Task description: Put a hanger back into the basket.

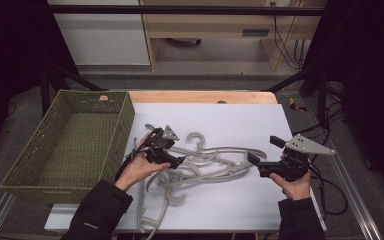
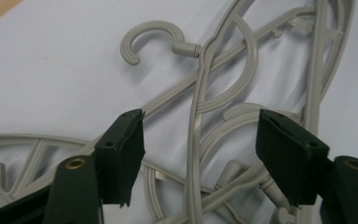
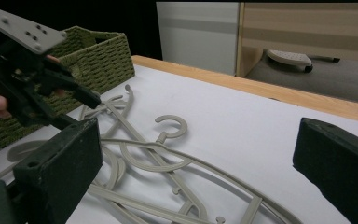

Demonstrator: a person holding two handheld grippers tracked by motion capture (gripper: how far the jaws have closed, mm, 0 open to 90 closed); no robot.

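Straddling hanger strand (image 2: 195, 140), left gripper (image 2: 200, 140) fingers apart, untouched; right gripper (image 3: 191, 177) fingers apart, empty.

No readable text, label, brand or number anywhere — a small sleeve mark is too blurred.

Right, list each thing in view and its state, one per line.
Hangers: grey, tangled in a pile on the white table.
Basket: empty, at the table's left edge.
Left gripper: jaws open, down over the hangers, a hanger bar between them, not pressed.
Right gripper: jaws open, nothing between them, beside the pile.
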